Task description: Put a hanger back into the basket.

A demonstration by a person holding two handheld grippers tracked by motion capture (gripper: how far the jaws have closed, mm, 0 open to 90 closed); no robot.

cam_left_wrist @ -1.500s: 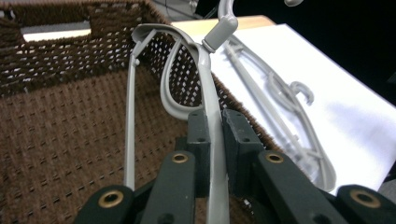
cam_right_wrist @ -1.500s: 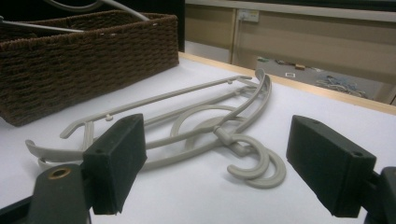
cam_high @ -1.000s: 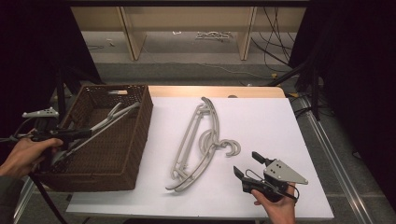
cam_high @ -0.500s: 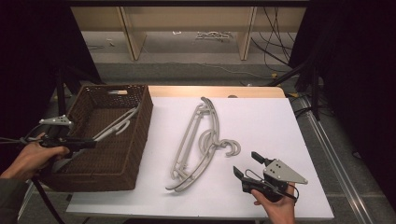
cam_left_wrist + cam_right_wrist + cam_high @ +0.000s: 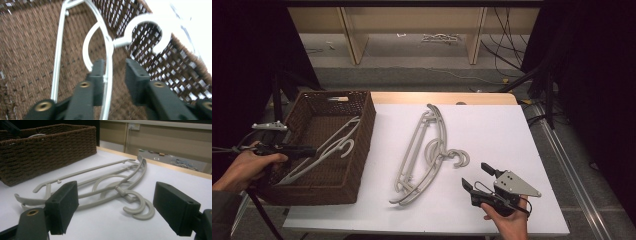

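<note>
white hanger (image 5: 107,60) between left gripper (image 5: 113,75) fingers, just opening.

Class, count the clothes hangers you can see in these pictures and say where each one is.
3. One white hanger lies in the basket at the left. Two grey hangers lie stacked on the white table. Another could be hidden under that stack.
</note>
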